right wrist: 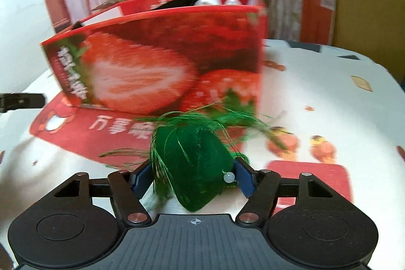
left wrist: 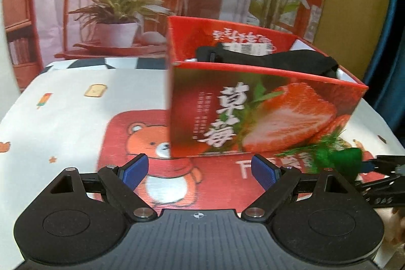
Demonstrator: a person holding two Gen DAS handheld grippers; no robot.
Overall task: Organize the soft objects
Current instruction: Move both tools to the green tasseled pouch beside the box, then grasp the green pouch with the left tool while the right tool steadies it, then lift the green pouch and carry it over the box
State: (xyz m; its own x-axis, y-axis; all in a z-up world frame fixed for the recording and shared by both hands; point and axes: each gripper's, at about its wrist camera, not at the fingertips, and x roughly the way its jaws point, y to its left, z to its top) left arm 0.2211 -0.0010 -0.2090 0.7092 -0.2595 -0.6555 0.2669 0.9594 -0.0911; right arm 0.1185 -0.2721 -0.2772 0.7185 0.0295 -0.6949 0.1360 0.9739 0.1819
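Note:
A green velvet pouch with loose green tinsel threads and a white bead lies low over the tablecloth, just before the red strawberry box. My right gripper has both blue pads against its sides. In the left wrist view the pouch shows at the box's lower right corner, with the right gripper's fingers behind it. My left gripper stands wide open over the bear print, nothing between its pads. A black fabric item lies inside the box.
The table carries a white cloth with a red bear panel and small cartoon prints. A printed backdrop of a chair and plants hangs behind. The left gripper's finger shows at the left edge of the right wrist view.

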